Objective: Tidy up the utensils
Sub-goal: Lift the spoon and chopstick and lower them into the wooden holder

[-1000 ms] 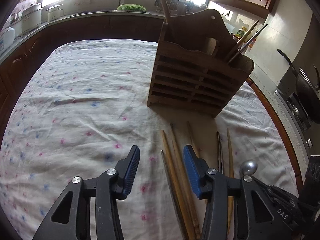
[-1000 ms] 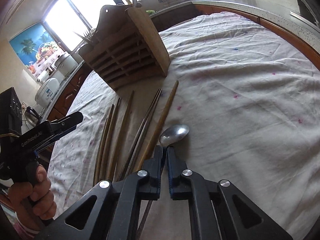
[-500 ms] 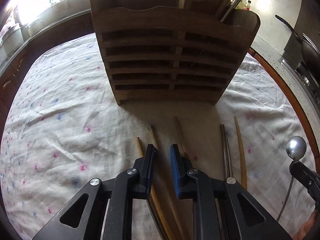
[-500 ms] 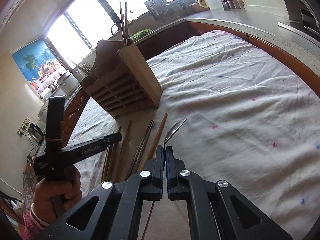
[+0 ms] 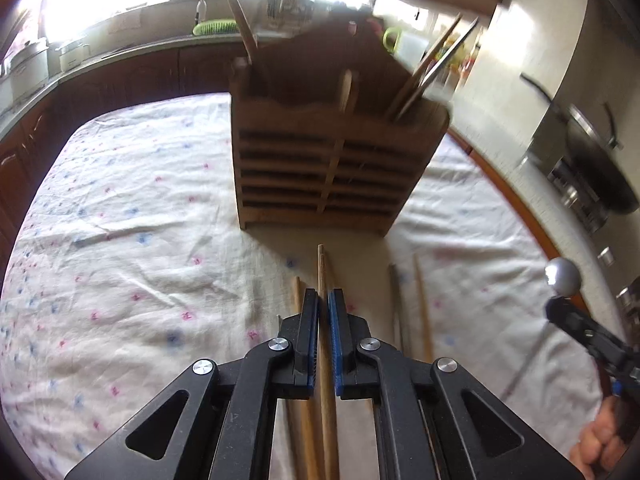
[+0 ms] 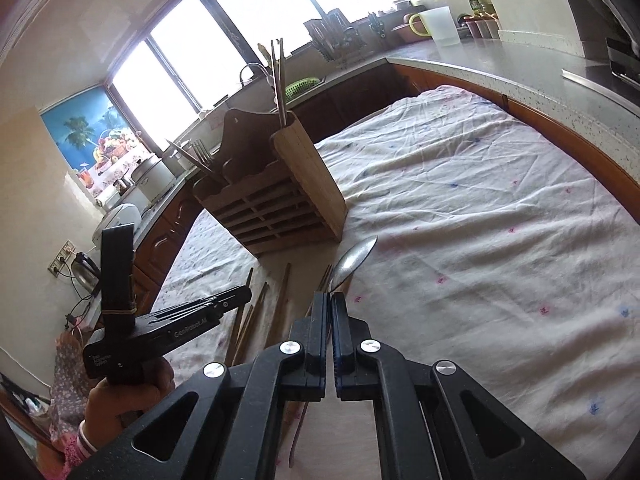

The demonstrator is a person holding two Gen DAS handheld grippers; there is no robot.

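Note:
A slatted wooden utensil holder (image 5: 332,160) stands upright on the white cloth, with chopsticks and a wooden utensil standing in its compartments; it also shows in the right wrist view (image 6: 272,204). My left gripper (image 5: 323,300) is shut on a wooden chopstick (image 5: 321,268) that points toward the holder. Several more chopsticks (image 5: 420,300) lie on the cloth in front of the holder. My right gripper (image 6: 329,300) is shut on a metal spoon (image 6: 354,260), held above the cloth, bowl forward. The spoon's bowl (image 5: 562,276) shows at the right of the left wrist view.
The table is covered by a white cloth (image 6: 480,240) with small coloured dots. A counter runs around it with a sink, a dish rack (image 6: 336,36), a jug (image 6: 440,24), rice cookers (image 5: 28,64) and a wok on the stove (image 5: 600,160).
My left gripper has closed on a chopstick and raised it. My right gripper has lifted the spoon off the cloth.

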